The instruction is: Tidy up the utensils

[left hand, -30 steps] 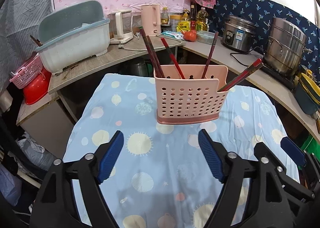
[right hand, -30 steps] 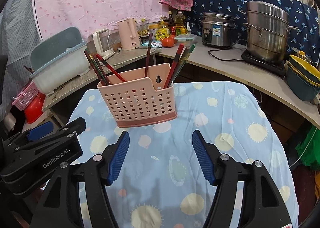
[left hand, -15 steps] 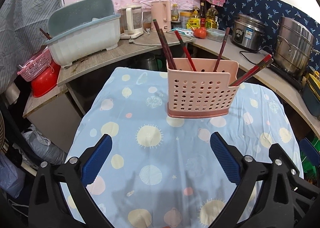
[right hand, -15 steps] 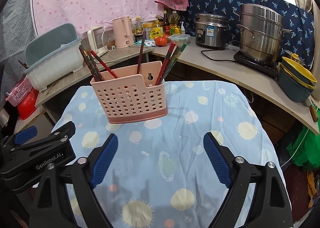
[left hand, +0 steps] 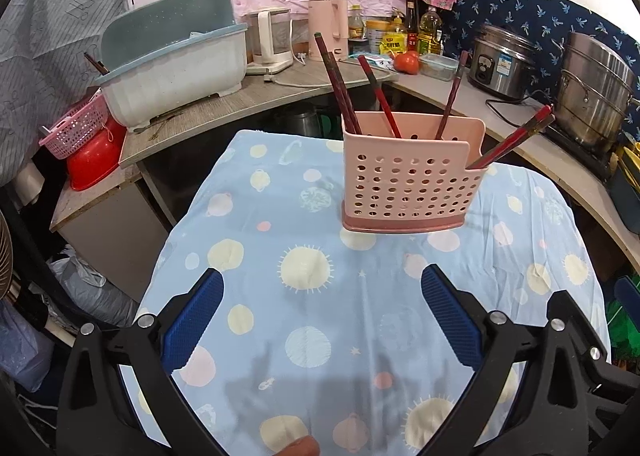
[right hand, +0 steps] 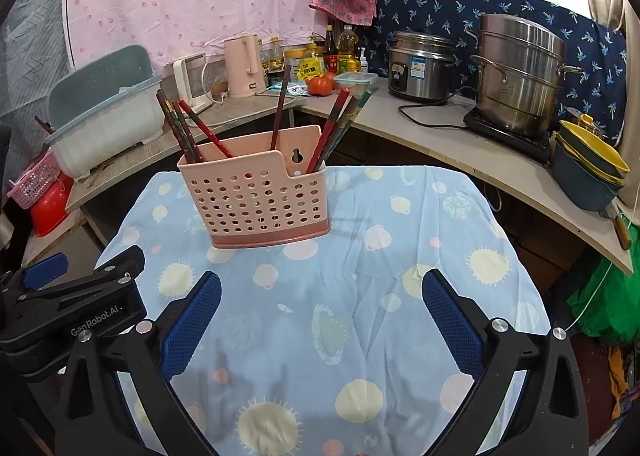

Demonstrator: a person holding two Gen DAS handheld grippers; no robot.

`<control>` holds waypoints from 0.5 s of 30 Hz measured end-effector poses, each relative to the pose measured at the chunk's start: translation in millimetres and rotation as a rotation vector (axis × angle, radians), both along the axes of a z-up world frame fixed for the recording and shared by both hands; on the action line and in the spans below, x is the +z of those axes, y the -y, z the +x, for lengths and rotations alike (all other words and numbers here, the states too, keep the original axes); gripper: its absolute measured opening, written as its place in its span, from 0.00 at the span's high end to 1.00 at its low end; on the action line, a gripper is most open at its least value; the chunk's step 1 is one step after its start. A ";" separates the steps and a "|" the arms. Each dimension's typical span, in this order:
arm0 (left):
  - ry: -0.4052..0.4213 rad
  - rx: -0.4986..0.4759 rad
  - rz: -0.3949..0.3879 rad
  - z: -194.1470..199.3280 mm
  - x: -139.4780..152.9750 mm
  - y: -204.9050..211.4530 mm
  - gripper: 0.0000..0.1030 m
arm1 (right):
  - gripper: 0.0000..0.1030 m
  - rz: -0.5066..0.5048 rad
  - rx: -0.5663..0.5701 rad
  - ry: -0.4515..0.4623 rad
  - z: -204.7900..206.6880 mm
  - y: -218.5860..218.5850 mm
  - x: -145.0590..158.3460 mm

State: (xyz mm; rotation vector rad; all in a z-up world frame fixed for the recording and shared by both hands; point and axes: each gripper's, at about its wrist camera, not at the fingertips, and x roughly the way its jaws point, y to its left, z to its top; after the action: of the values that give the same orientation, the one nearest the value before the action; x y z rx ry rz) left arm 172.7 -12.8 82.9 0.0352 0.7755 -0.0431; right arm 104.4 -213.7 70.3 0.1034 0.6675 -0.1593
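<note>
Pink perforated utensil caddy [left hand: 412,180] stood upright on the blue planet-print tablecloth [left hand: 304,320], toward the far edge of the table and clear of the side edges. Red-brown chopsticks [left hand: 340,88] stood in it: a cluster at its left end, one in the middle, a pair [left hand: 516,138] leaning out of the right-end notch. Left gripper [left hand: 320,316] was spread wide, holding nothing; right gripper [right hand: 320,316] likewise wide and empty. Both sat at the near edge, well apart from the caddy, which lay straight ahead. Caddy's long axis ran left-right across both grippers' line of approach. Neither arm looked clearly nearer; nothing lay loose on the cloth.
</note>
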 end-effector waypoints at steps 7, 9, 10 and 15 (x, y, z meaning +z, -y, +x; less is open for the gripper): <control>0.002 -0.003 0.009 -0.6 0.3 1.2 0.08 | 0.05 0.002 -0.008 0.005 -0.7 1.2 1.4; 0.002 -0.005 0.010 -0.8 0.2 1.7 0.08 | 0.05 0.003 -0.009 0.006 -1.1 1.3 1.6; 0.003 -0.006 0.010 -1.0 0.4 1.8 0.08 | 0.05 0.002 -0.008 0.006 -0.9 1.5 1.6; -0.002 -0.017 0.012 -0.3 -0.5 2.8 0.08 | 0.05 0.001 -0.009 0.001 -1.3 1.5 1.8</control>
State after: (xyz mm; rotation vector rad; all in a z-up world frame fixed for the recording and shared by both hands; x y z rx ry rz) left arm 172.4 -15.6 82.4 0.0532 0.7778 -0.0548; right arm 103.0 -215.2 72.1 0.1073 0.6661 -0.1673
